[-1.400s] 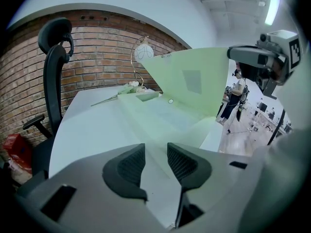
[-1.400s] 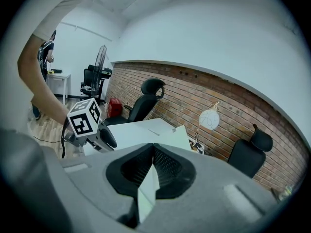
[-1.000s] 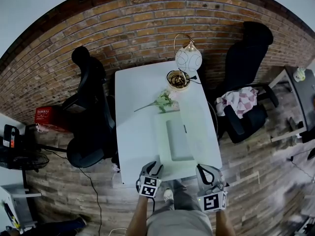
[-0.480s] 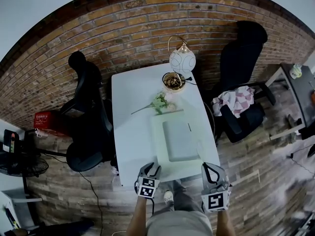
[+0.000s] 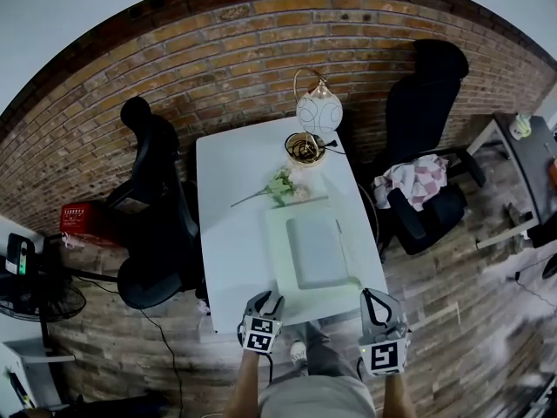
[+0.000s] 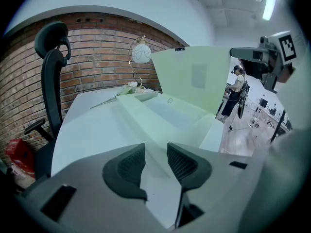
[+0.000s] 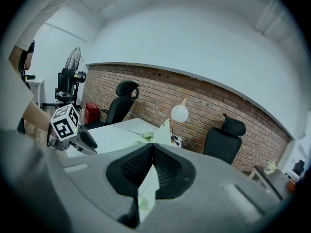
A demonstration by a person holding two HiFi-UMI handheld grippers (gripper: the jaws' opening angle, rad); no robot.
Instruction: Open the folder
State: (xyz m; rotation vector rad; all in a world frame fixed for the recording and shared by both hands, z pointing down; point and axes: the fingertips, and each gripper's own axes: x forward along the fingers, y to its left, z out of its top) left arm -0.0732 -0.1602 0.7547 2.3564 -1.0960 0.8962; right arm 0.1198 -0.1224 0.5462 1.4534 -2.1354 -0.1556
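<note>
A pale green folder (image 5: 313, 252) lies on the white table (image 5: 231, 233), near its front edge. My right gripper (image 5: 372, 300) is shut on the edge of the folder's cover (image 7: 147, 188), which shows as a thin sheet pinched between the pads. In the left gripper view the cover (image 6: 194, 79) stands raised and tilted above the lower half (image 6: 165, 120), with the right gripper (image 6: 265, 57) at its upper right corner. My left gripper (image 5: 266, 301) hovers at the folder's near left corner, its jaws (image 6: 156, 161) apart with only the pale surface between them.
A globe lamp (image 5: 318, 111), a small bowl (image 5: 305, 147) and a flower sprig (image 5: 280, 185) sit at the table's far end. Black office chairs stand on the left (image 5: 152, 207) and the right (image 5: 426, 103), the right one with a checked cloth (image 5: 409, 181). A red box (image 5: 83, 220) sits on the floor.
My right gripper has shifted a little to the right, still holding the cover's edge. The left gripper has stayed in place.
</note>
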